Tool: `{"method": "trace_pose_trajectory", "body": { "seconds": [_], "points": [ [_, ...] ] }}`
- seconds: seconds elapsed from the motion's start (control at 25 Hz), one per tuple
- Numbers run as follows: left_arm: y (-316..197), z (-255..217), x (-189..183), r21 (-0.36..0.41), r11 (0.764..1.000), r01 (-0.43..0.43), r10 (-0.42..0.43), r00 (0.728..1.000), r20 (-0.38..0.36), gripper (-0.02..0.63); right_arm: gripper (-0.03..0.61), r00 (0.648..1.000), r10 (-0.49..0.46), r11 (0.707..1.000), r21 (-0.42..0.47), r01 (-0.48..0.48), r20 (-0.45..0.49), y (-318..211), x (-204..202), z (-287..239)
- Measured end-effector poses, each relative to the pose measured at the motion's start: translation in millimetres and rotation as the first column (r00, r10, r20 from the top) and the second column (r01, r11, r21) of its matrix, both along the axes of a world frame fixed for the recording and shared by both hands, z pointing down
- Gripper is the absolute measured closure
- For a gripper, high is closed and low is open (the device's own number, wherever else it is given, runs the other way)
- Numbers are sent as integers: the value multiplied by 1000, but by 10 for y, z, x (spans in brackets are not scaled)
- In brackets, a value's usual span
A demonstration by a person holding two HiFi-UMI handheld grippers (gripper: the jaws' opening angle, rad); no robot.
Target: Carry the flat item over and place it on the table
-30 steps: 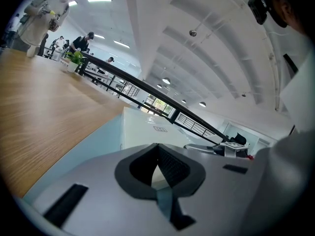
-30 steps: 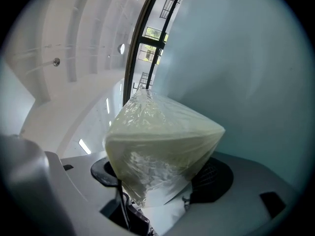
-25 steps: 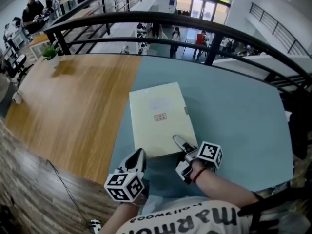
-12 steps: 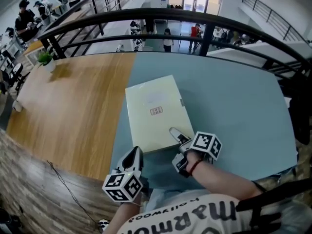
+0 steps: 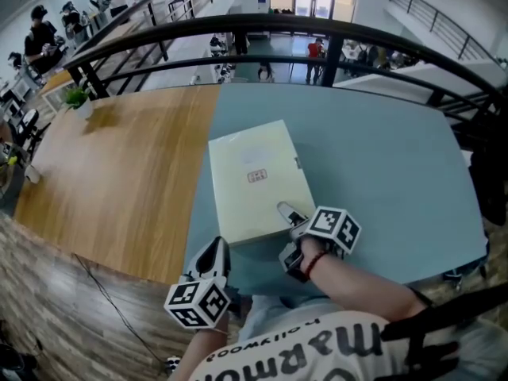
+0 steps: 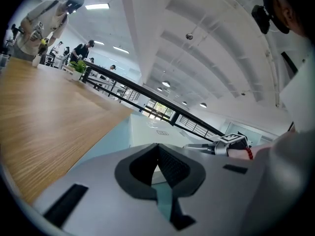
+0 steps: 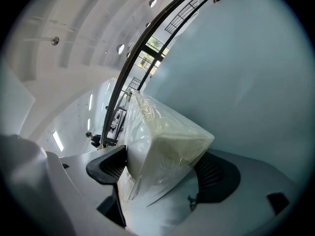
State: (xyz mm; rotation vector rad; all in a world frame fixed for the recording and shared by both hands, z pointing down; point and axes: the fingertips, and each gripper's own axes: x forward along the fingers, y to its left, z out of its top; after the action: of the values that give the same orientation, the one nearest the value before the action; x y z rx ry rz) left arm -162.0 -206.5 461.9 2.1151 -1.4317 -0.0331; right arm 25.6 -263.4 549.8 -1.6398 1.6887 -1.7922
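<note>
The flat item is a cream box [image 5: 258,177] wrapped in clear plastic, lying flat on the blue table [image 5: 381,157]. My right gripper [image 5: 286,236] is at the box's near right corner, one finger over the top. In the right gripper view the box corner [image 7: 162,136] sits between the jaws of the right gripper [image 7: 162,173], which are opening, with slack on one side. My left gripper [image 5: 216,252] hovers at the table's near edge, just short of the box and off it, shut on nothing. In the left gripper view the left gripper [image 6: 157,167] points at the box [image 6: 147,129].
A wooden tabletop [image 5: 119,165] joins the blue one on the left. A black railing [image 5: 317,34] curves behind both tables. A small potted plant [image 5: 77,98] stands at the far left corner. People sit at desks at the far left. A cable [image 5: 103,292] lies on the floor.
The box has stayed flat on the blue table. My right gripper remains at its near corner and both hands have drifted only slightly with the view.
</note>
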Motion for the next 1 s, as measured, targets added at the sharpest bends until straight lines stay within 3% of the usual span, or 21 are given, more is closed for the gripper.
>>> {"method": "trace_pose_trajectory", "body": {
  "seconds": [0.32, 0.52, 1.0],
  "points": [
    [227, -33, -208, 13, 1000, 2, -2, 1000, 3, 612, 153, 994, 80, 996, -26, -82, -72, 198, -4, 32],
    [321, -10, -306, 18, 1000, 5, -5, 1000, 6, 612, 152, 994, 81, 996, -26, -83, -78, 173, 5, 91],
    [557, -16, -393, 24, 1000, 16, -16, 1000, -5, 612, 134, 973, 126, 991, -21, -132, -191, 272, 204, 143]
  ]
}}
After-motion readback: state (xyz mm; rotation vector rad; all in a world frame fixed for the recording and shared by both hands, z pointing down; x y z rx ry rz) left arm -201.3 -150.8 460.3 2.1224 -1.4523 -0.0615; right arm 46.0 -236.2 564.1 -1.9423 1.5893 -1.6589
